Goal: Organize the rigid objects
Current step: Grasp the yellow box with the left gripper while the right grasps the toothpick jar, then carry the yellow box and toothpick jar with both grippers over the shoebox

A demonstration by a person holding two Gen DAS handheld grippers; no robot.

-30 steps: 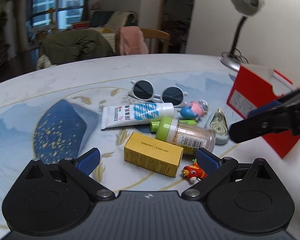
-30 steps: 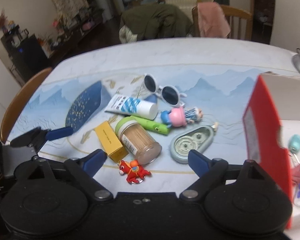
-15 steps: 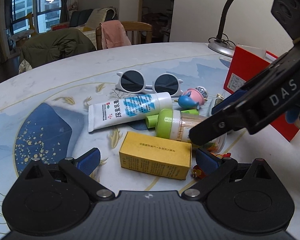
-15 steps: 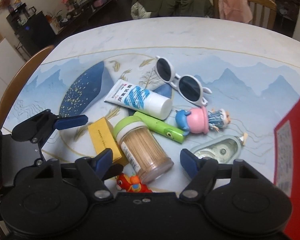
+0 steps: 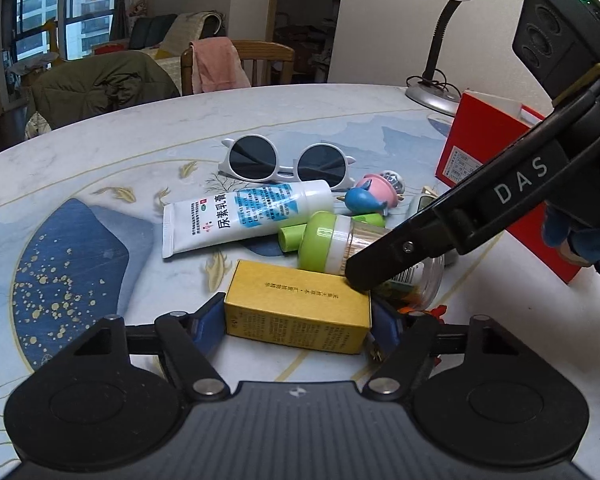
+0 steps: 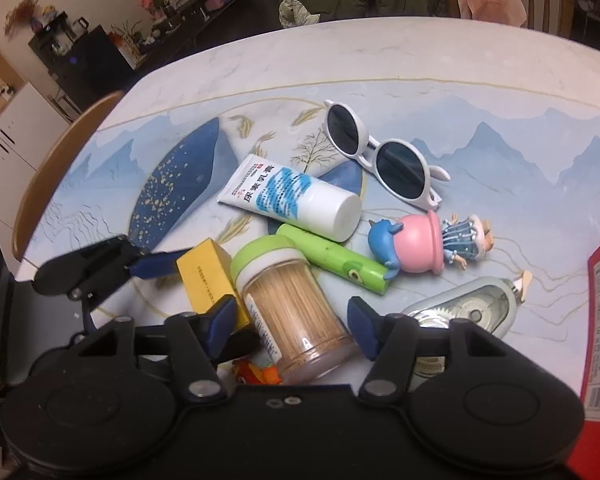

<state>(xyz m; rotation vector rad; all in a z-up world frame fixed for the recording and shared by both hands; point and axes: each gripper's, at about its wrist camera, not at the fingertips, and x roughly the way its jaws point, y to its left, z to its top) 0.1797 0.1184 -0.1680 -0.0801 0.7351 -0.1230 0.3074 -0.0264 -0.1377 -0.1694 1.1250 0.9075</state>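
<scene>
A yellow cardboard box [image 5: 298,306], flat-sided and matte, lies on the glossy printed table [image 5: 100,152] between the blue pads of the left tool [image 5: 298,326], whose jaws are closing and look to be touching its ends. The right tool [image 6: 294,320], tilted steeply down, is closing around a clear plastic jar [image 6: 290,312] of toothpicks with a green lid; its pads are not yet touching it. Behind lie a smooth white tube [image 5: 244,216] and round white sunglasses [image 5: 286,158].
</scene>
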